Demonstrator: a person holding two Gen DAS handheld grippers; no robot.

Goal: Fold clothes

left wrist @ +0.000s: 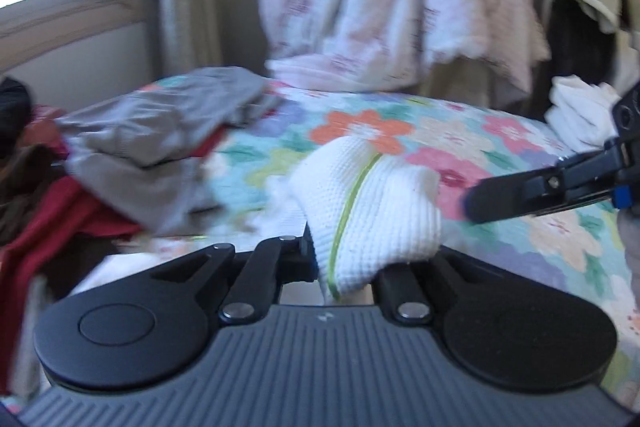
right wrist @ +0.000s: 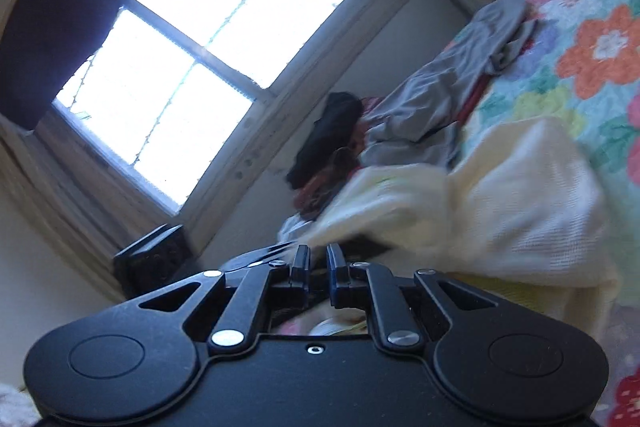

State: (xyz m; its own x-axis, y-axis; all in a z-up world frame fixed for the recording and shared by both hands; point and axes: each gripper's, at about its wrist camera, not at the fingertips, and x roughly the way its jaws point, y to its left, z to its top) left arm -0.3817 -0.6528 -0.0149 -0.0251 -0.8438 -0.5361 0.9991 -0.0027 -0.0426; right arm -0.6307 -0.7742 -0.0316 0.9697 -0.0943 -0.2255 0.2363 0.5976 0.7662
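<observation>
Pile [left wrist: 136, 155]: grey and red clothes heaped at the bed's left edge.
My left gripper [left wrist: 320, 259]: clamped tight on a white sock [left wrist: 372, 211], green-striped, over the floral quilt [left wrist: 540, 239].
My right gripper [right wrist: 319, 269]: narrow gap between the jaws, nothing in them, just right of the sock.

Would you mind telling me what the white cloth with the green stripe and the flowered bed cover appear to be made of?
White green-striped cloth: probably cotton waffle knit, matte; a small raised grid shows. Flowered bed cover: seemingly printed woven fabric, matte and soft; blur hides its weave.
</observation>
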